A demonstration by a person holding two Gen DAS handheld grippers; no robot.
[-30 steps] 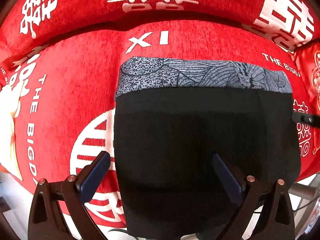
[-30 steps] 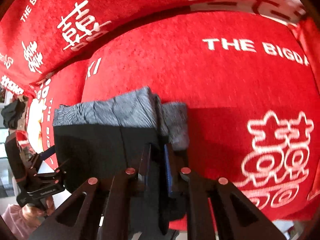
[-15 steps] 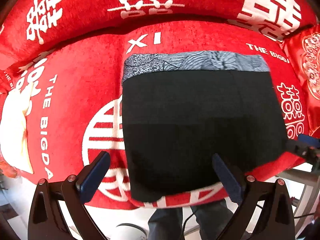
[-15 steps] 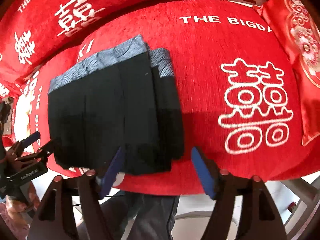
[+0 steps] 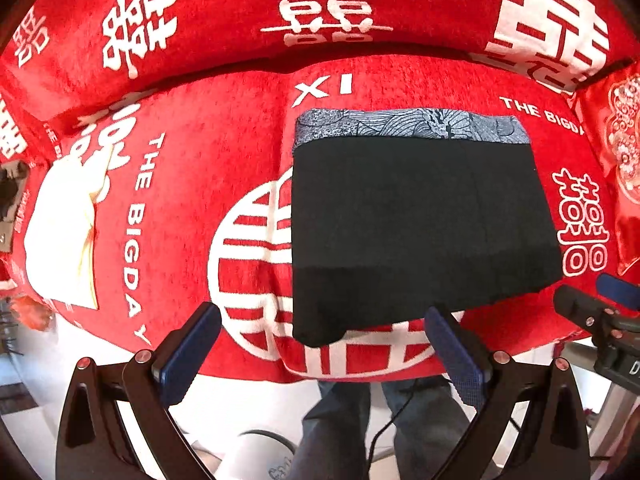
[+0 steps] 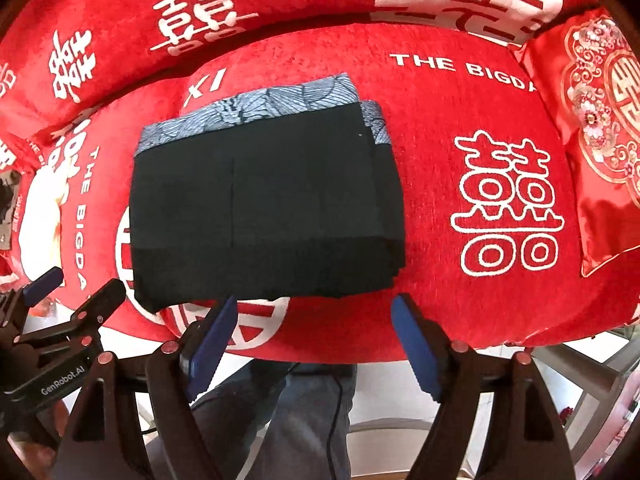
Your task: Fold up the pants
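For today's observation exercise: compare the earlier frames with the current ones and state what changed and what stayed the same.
The right gripper let go of the black pants and both grippers drew up and back. The left gripper stayed open. The pants stay folded on the red cover.

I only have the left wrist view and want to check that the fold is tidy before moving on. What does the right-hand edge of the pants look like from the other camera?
Observer: In the right wrist view the pants lie in stacked layers. A second strip of patterned waistband pokes out past the top layer's right edge.
Operator: Is the right gripper holding any cloth?
Observer: No. The right gripper has its fingers wide apart with nothing between them, and they sit just short of the pants' near hem.
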